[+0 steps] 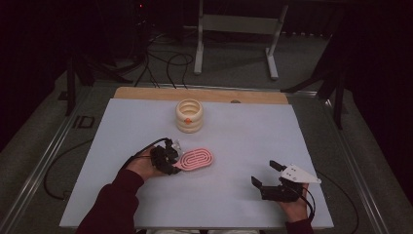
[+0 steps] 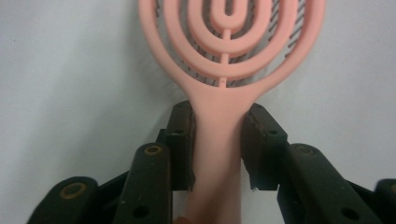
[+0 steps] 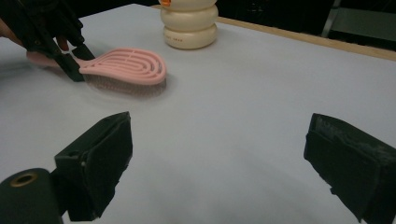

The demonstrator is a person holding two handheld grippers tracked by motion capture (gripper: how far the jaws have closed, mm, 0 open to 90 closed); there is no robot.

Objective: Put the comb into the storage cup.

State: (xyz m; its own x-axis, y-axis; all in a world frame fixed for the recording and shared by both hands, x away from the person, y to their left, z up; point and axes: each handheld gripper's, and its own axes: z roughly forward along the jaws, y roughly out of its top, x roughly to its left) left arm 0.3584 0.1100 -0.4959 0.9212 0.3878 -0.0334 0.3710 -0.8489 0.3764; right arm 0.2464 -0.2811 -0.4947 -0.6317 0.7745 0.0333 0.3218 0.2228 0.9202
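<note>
The pink hairbrush point(image 1: 196, 159) is gripped by its handle in the left gripper point(image 1: 171, 158), whose pads are pressed against both sides of the narrow neck just below the looped head, as is seen in the left gripper view point(image 2: 219, 135). The handle is likely chosen because it is the slimmest part and leaves the head free. In the high view the brush is found on the white table point(image 1: 243, 146), left of centre, with the cream ribbed container point(image 1: 189, 115) well apart at about 12 o'clock from it. Its long axis is laid roughly from 8 o'clock to 2 o'clock, the head pointed toward 2 o'clock, bristles down. The right gripper point(image 1: 265, 175) is held apart at the near right, its jaws spread wide with nothing between them.
</note>
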